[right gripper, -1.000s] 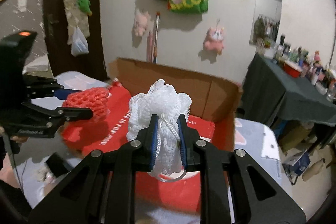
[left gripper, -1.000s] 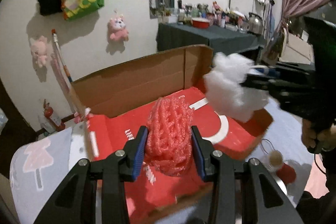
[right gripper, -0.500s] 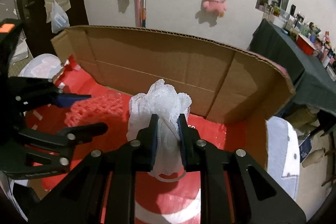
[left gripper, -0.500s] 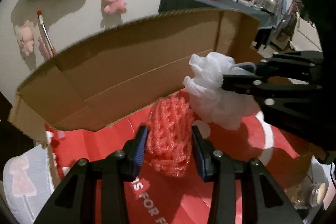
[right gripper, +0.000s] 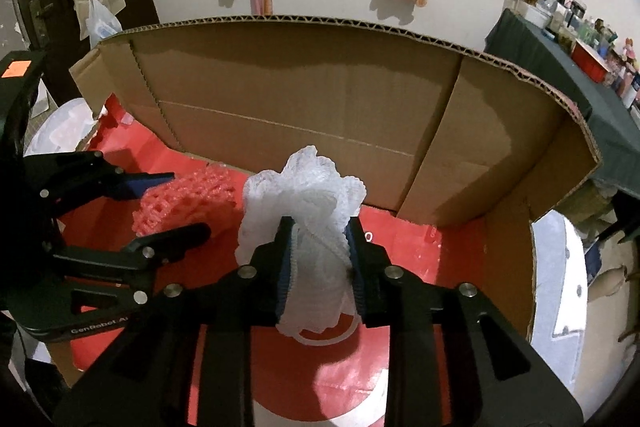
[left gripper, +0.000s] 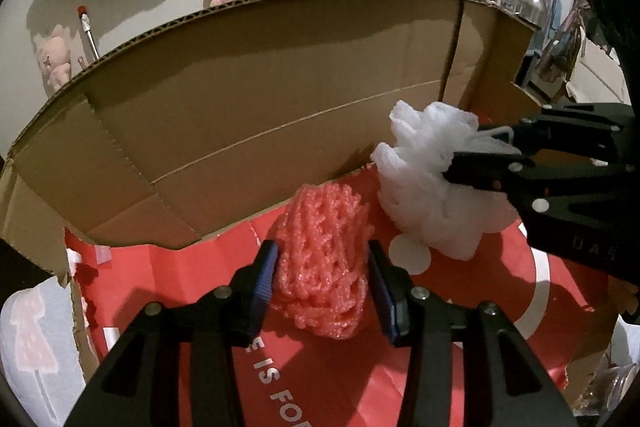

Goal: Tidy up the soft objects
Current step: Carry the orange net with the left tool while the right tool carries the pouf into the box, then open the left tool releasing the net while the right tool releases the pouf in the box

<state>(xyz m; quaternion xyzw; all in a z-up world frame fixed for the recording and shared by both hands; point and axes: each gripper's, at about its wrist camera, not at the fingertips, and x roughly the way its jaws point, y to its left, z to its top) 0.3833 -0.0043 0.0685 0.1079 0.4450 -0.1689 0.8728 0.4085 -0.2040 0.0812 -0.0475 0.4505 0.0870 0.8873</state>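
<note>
Cluttered room, plush toys on the wall; an open carton with red floor fills both views.
One red mesh sits between the left gripper jaws, long axis pointing at the back wall, low over the floor. One white pouf is clamped in the right gripper, just right of the mesh, nearer the right corner. Jaws gripping on both sides; release looks next.
</note>
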